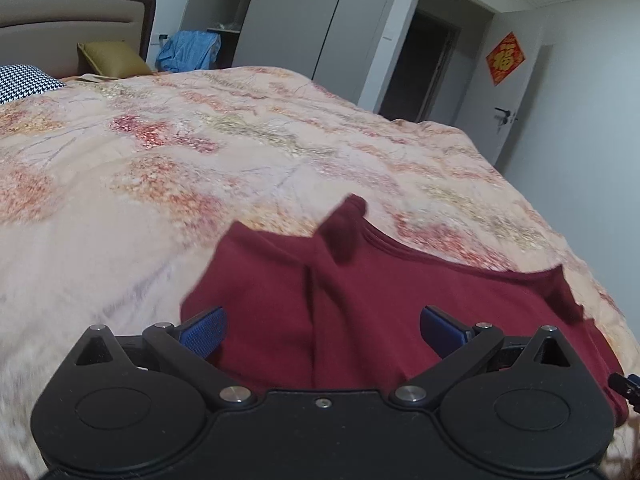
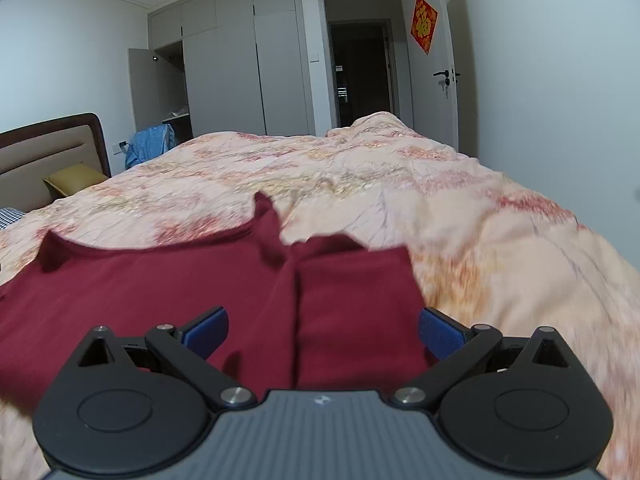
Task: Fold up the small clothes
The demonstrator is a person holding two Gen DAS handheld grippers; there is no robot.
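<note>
A dark red garment [image 1: 360, 292] lies on the floral bedspread [image 1: 160, 152], with a fold line down its middle and its neckline at the far edge. My left gripper [image 1: 322, 330] is open, its blue pads [image 1: 204, 332] wide apart just above the garment's near left part, holding nothing. The garment also shows in the right wrist view [image 2: 200, 288], its right side folded over into a flap [image 2: 356, 292]. My right gripper [image 2: 322, 330] is open above that flap, its blue pads [image 2: 440, 332] wide apart and empty.
The headboard [image 1: 72, 20], a gold pillow [image 1: 112, 58] and a checked pillow [image 1: 24, 80] are at the bed's far left. A blue cloth [image 1: 188, 50] hangs by grey wardrobes [image 2: 240, 68]. An open doorway [image 2: 360, 64] and door [image 2: 436, 68] stand beyond.
</note>
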